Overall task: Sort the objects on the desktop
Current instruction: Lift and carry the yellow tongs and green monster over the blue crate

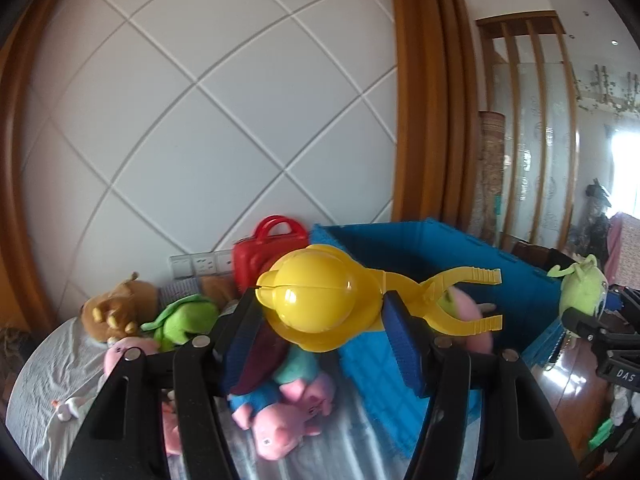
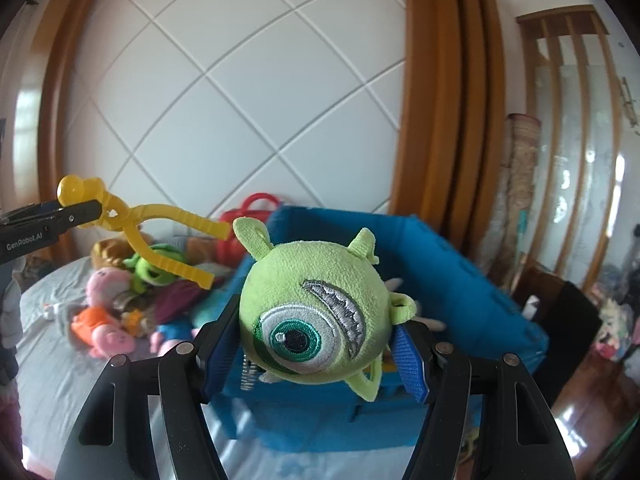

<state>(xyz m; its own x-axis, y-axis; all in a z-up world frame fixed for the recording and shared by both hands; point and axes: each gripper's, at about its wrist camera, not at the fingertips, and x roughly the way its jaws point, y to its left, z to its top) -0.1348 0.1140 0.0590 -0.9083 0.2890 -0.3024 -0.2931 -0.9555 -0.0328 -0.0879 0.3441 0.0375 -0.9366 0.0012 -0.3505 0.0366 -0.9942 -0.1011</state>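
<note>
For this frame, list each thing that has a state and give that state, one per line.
left gripper: shut on the yellow snowball tongs, held in the air.
yellow snowball tongs: ball end clamped, handles spread apart.
right gripper: shut on the green one-eyed plush, lifted.
blue crate: open at the top; what it holds is mostly hidden.
red toy case: upright, closed.
pink pig plush: lying on the grey sheet.

both wrist views face the white wall, close over the blue bin (image 1: 432, 248) (shared), tilted slightly down
</note>
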